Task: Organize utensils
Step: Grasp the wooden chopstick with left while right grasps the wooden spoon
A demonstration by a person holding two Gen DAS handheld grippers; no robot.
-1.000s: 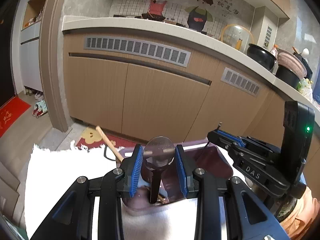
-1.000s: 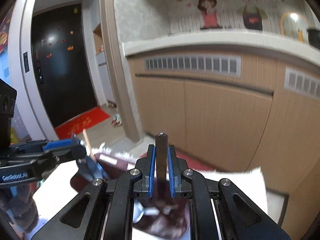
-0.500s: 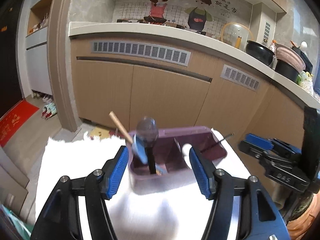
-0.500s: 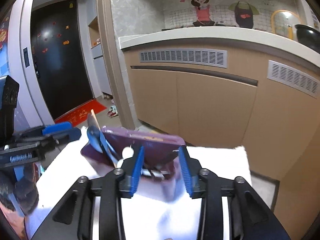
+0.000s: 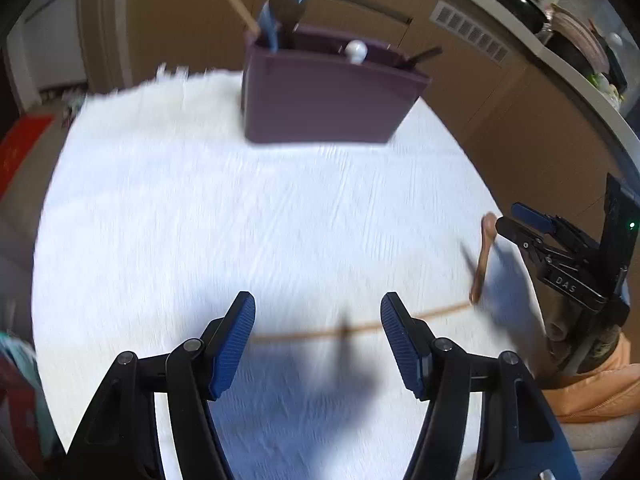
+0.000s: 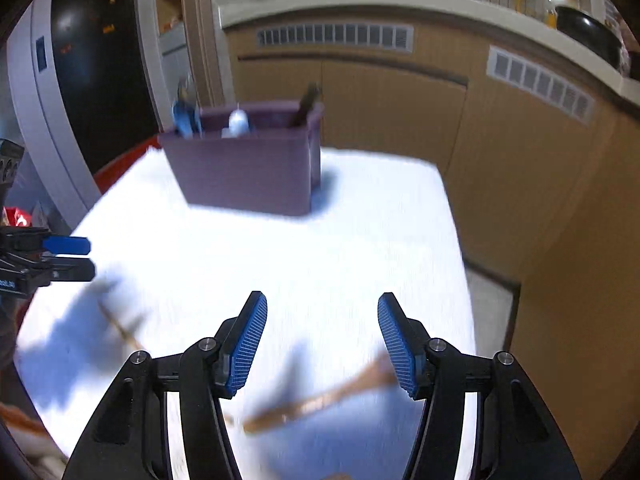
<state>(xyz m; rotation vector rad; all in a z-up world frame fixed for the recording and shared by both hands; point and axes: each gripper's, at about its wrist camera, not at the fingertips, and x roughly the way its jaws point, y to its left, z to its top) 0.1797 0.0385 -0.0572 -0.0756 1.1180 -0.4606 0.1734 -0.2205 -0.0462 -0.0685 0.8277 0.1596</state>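
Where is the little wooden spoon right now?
The wooden spoon lies on the white cloth, at the right edge of the left wrist view, just beside the right gripper and well in front of the purple utensil box.

utensil holder (image 5: 328, 96) at the table's (image 5: 168, 208) far side, wooden spoon (image 5: 482, 256) near the right edge

Bright overexposed cloth (image 5: 200, 200), motion blur, hard shadows, fisheye vignette
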